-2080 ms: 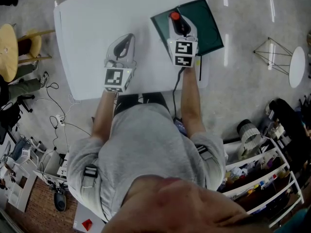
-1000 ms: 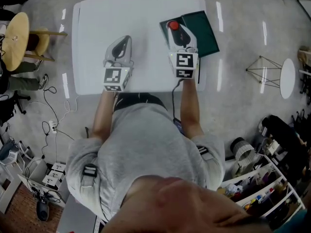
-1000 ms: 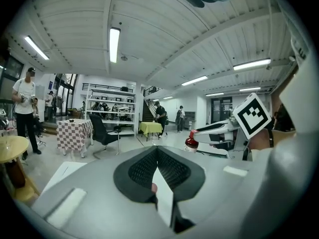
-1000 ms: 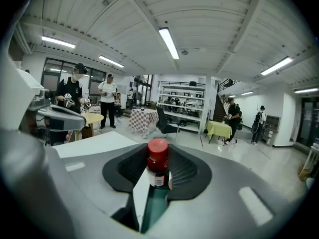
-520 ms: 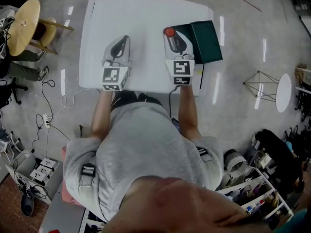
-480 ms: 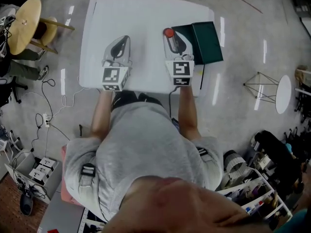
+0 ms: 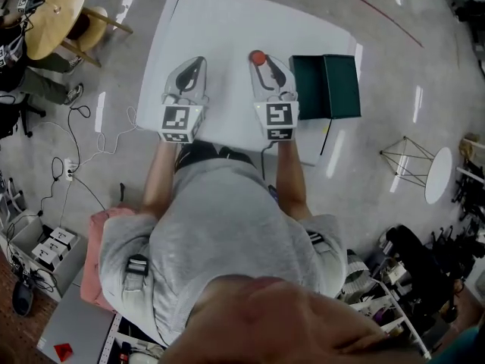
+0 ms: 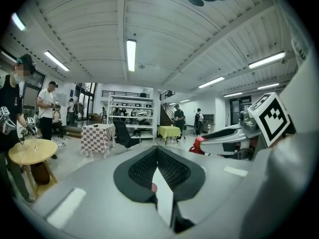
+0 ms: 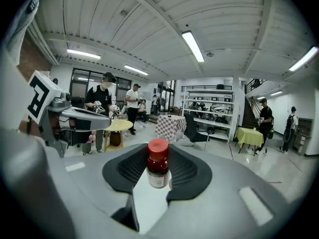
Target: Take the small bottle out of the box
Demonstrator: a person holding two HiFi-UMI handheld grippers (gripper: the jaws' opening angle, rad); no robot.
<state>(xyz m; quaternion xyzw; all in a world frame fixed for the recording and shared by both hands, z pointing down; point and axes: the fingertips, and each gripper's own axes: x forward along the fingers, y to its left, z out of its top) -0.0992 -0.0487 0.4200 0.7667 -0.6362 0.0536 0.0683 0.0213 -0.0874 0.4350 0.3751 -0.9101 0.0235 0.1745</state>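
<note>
The small bottle has a red cap and dark red body. My right gripper is shut on it and holds it upright above the white table, just left of the dark green box. In the right gripper view the bottle stands between the black pads. My left gripper hovers over the table to the left, level with the right one. Its pads meet at the tips with nothing in them. The box lies open at the table's right edge.
A round wooden table with a stool stands off the white table's far left corner. Cables trail on the floor at left. A wire stand and shelves are at right. People stand in the hall.
The right gripper has carried the bottle left, from over the green box to over the bare white table. The left gripper stays beside it. The head view has swung, so the table sits differently.
</note>
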